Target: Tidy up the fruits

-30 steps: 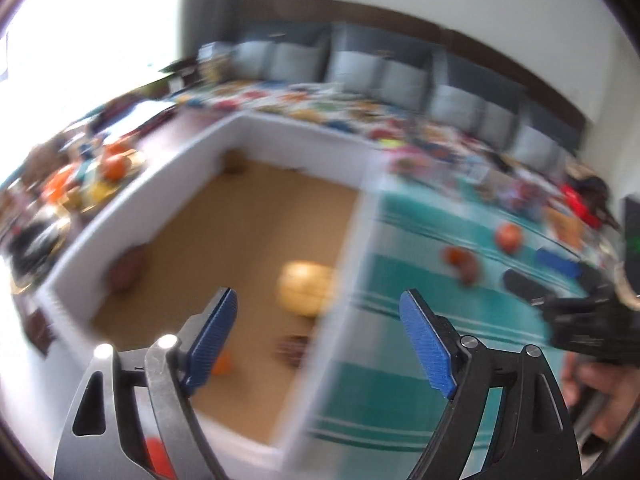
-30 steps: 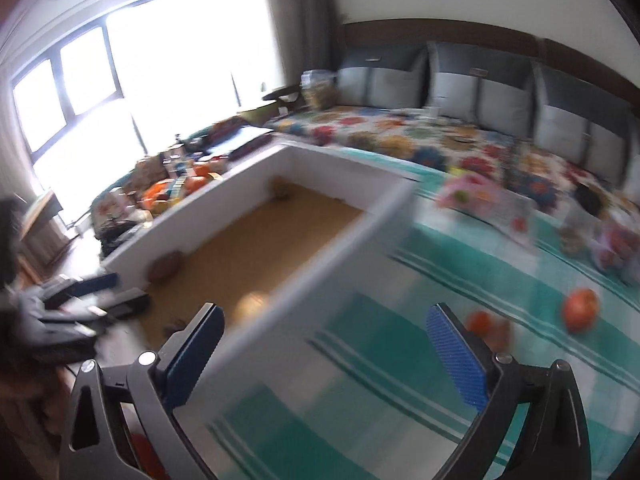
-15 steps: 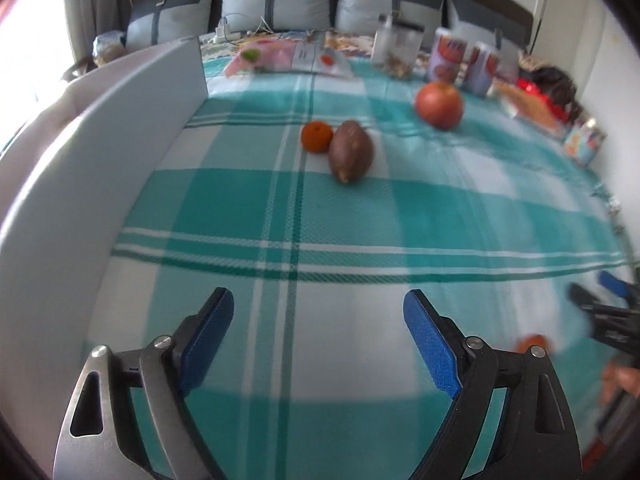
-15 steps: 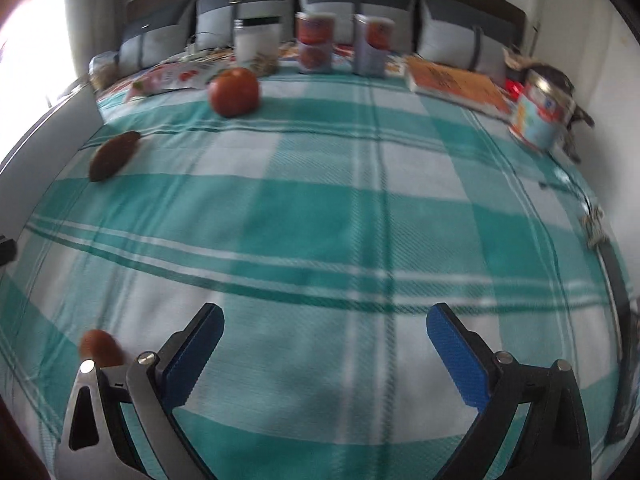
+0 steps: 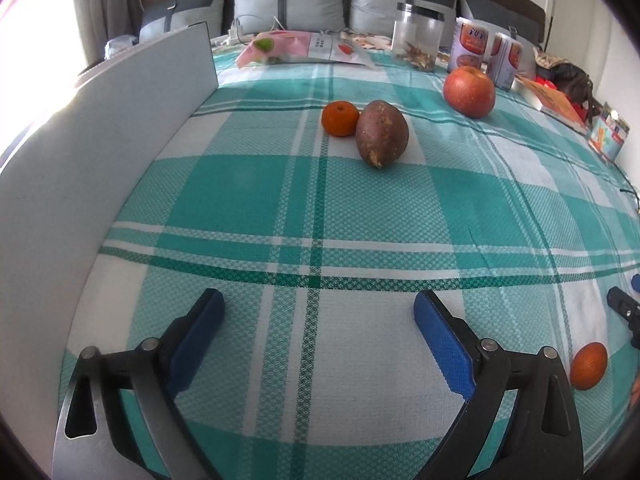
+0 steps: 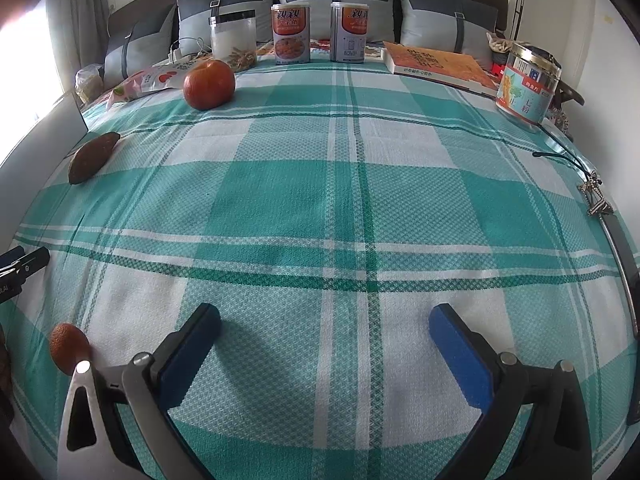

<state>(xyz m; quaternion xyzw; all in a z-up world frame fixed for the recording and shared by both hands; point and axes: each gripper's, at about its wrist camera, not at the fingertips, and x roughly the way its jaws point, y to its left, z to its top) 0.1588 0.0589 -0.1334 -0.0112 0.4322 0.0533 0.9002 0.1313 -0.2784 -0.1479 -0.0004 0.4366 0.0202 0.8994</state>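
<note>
Left gripper (image 5: 318, 312) jaws just opened wider, empty, right gripper (image 6: 325, 318) jaws wide apart, empty, sweet potato (image 5: 382, 133) at 12 o'clock touching tangerine (image 5: 340, 118), apple (image 5: 469, 91) at 1 o'clock

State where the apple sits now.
In the left wrist view the apple sits far right on the checked cloth, before two cans, right of the brown tuber.

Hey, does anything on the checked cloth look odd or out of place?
Among the fruit, the brown sweet potato stands out: it is no fruit, and lies against a small orange. Nothing looks spilled or damaged.
</note>
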